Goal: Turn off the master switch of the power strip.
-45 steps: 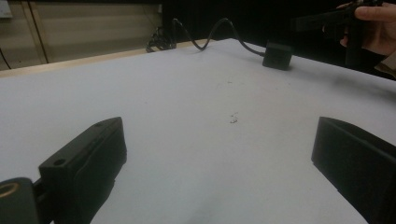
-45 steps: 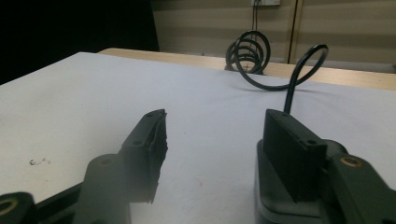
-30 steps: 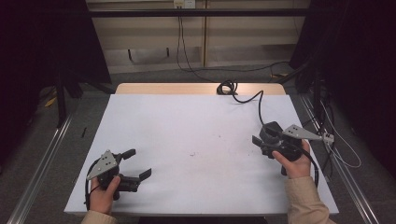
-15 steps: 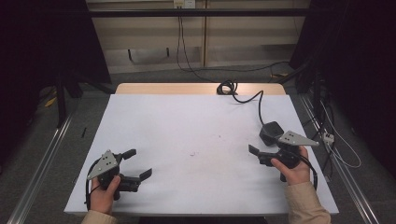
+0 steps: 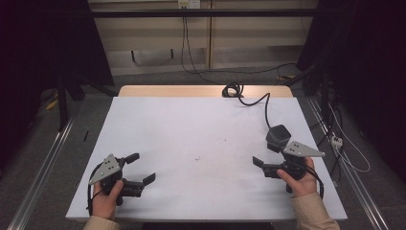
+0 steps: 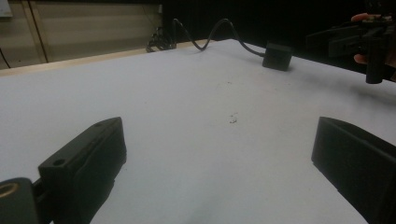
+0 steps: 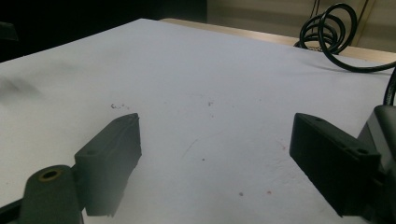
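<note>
The black adapter (image 5: 277, 136) lies on the counter (image 5: 191, 134). Just beside it, the right gripper (image 5: 266, 160) has been opening its jaws, nothing between them. Well apart from it, the left gripper (image 5: 142, 167) holds empty jaws wide.

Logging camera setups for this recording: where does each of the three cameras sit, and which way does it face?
High view: above the person's side, facing forward and down on the white table; both hands show, with the left gripper and right gripper.
Left gripper view: rides the left gripper, looking low across the table; its open jaws show.
Right gripper view: rides the right gripper, facing the table's far edge; its open jaws show.
Shared: the black box and its coiled cable.
</note>
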A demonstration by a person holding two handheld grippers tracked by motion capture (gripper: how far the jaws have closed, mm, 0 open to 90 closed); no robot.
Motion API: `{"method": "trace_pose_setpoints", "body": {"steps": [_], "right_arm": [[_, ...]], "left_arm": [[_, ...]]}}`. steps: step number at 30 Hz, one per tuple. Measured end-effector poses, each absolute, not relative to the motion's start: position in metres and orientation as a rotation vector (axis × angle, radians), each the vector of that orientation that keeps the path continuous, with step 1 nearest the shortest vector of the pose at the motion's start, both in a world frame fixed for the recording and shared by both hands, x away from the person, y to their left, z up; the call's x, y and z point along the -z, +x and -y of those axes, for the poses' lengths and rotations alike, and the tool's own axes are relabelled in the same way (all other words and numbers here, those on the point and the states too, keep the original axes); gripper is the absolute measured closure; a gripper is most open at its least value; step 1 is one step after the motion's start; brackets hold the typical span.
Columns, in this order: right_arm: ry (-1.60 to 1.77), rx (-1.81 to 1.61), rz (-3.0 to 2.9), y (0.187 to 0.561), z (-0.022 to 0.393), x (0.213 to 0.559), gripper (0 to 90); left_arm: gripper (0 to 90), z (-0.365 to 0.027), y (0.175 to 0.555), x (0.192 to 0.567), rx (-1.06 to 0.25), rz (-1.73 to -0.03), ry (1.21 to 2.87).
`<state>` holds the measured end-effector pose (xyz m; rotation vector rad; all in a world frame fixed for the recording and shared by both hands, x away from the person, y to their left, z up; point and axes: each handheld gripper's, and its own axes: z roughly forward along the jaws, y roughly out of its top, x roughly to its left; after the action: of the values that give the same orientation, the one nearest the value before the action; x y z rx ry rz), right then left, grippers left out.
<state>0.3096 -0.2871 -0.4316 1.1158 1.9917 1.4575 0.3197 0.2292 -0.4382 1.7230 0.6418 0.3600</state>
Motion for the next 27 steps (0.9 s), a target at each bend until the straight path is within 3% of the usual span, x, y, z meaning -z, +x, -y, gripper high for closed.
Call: {"method": "trace_pose_setpoints", "body": {"steps": [27], "right_arm": [[1.047, -1.456, -2.071, 0.288, 0.28, 0.443, 15.1]], "left_arm": [[2.8, -0.229, 0.32, 0.438, -0.364, -0.643, 1.724]]}}
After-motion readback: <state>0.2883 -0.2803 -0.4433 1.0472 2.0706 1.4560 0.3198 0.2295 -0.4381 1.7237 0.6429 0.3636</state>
